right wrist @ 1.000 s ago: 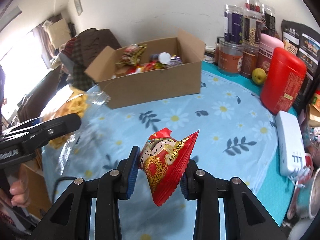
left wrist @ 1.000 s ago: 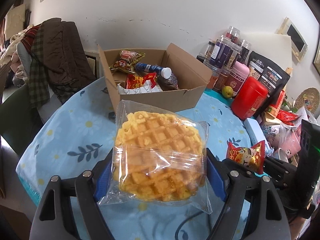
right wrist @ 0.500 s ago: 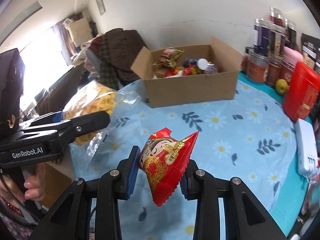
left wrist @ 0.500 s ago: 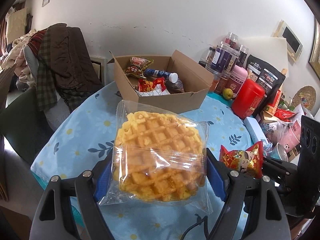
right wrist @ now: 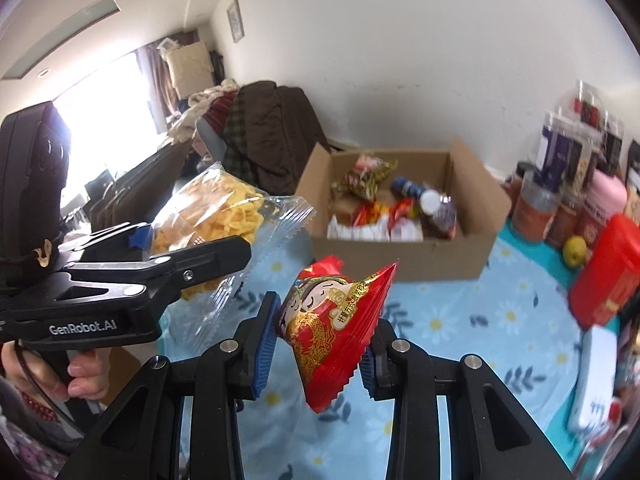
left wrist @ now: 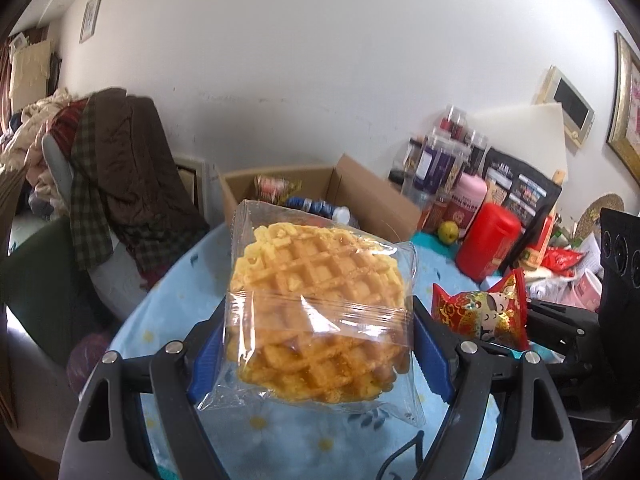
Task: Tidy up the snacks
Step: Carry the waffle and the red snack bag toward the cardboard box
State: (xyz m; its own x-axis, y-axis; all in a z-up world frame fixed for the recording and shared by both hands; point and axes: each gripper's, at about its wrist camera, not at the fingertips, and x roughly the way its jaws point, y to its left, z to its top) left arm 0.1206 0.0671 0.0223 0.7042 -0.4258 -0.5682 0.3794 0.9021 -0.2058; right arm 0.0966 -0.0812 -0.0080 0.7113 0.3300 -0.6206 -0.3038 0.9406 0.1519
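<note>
— What is the person doing with both hands full?

— Carrying two snacks toward the cardboard box [right wrist: 400, 252], I'd judge. The left gripper [left wrist: 316, 344] is clamping a waffle in a clear wrapper [left wrist: 316, 312], its jaws standing fairly wide because the waffle is broad. The right gripper [right wrist: 320, 344] is pinching a small red packet [right wrist: 332, 320] with its jaws set narrow.

— Where are the snacks sitting against the grippers?

— The waffle is filling the centre of the left view, wedged between the blue pads and sticking out past the fingertips. The red packet is hanging between the pads at lower centre of the right view, its point drooping below them. Both are held above the blue flowered tablecloth [right wrist: 460, 320].

— And the box?

— It is standing open in the middle of the right view, already holding a bottle and other packets. In the left view it is peeking out behind the waffle.

— So what next?

— Probably bringing each snack over the open top and then loosening the jaws, one hand at a time, so the two grippers are not crowding each other.
</note>
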